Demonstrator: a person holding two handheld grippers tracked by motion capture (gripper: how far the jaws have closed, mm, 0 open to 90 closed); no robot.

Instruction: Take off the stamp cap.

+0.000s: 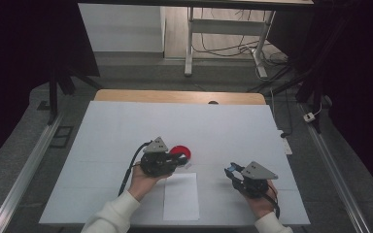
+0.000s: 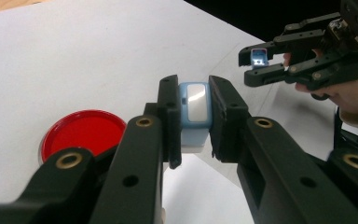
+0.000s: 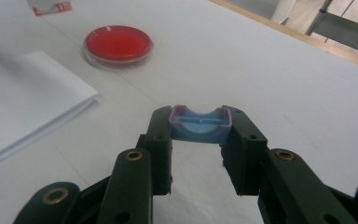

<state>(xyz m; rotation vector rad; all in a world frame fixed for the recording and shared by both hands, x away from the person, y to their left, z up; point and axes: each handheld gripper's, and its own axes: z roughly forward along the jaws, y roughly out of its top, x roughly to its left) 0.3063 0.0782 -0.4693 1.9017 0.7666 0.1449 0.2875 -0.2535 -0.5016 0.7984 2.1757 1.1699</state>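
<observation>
Left gripper [image 2: 195, 119] clamping blue block [image 2: 194, 112], no legible writing

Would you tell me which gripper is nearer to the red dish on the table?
Left. The left gripper, shut on a pale blue piece, sits right beside the red dish. The right gripper, shut on a blue cap, is well off to the dish's right.

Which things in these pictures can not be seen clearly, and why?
- Blue block, left gripper view: its sides are covered by the left gripper.
- Blue cap, right gripper view: its ends are covered by the right gripper.
- Red dish, high view: partly behind the left gripper.
</observation>
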